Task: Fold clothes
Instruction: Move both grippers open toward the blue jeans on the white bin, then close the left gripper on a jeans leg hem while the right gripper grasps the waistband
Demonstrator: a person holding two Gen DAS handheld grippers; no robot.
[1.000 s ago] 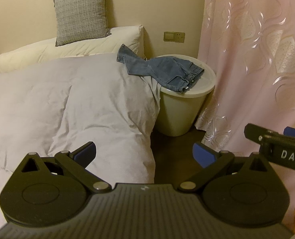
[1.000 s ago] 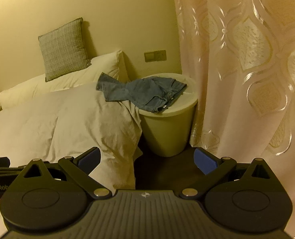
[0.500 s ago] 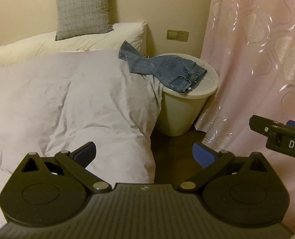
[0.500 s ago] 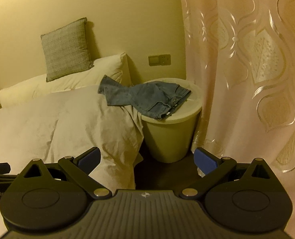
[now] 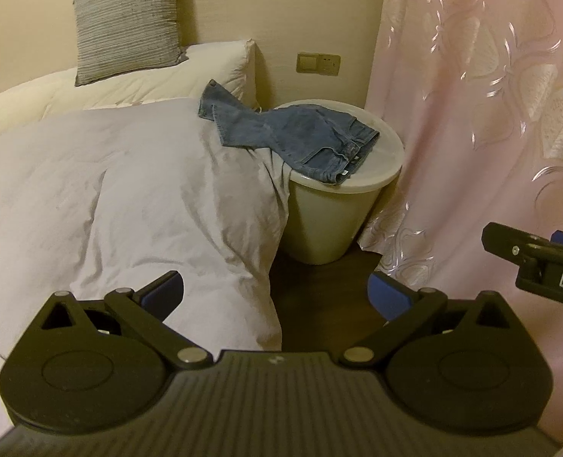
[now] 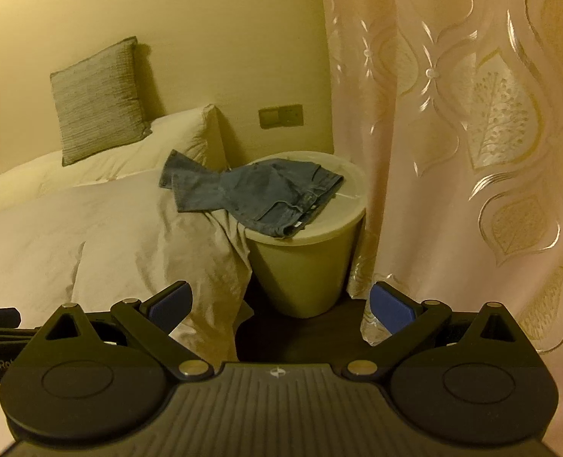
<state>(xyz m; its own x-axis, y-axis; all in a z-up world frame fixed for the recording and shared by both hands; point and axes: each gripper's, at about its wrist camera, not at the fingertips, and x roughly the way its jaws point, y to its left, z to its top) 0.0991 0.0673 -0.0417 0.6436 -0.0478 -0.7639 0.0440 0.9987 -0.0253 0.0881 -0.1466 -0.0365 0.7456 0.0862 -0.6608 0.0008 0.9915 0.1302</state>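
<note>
A pair of blue jeans (image 5: 292, 135) (image 6: 254, 192) lies crumpled, its waist on the lid of a round pale bin (image 5: 330, 217) (image 6: 304, 270) and its legs draped onto the bed's duvet (image 5: 121, 190) (image 6: 102, 236). My left gripper (image 5: 277, 293) is open and empty, well short of the jeans, over the duvet's edge and the dark floor. My right gripper (image 6: 281, 302) is also open and empty, some way in front of the bin. Part of the right gripper shows at the right edge of the left wrist view.
A grey cushion (image 5: 127, 19) (image 6: 96, 101) leans on the wall above white pillows (image 5: 140, 83). A patterned pink curtain (image 5: 483, 114) (image 6: 471, 133) hangs close on the right. A wall socket (image 5: 317, 64) sits behind the bin. Dark floor (image 5: 319, 297) runs between bed and curtain.
Both grippers have moved forward toward the bin and jeans, which look larger now. Both stay open.
</note>
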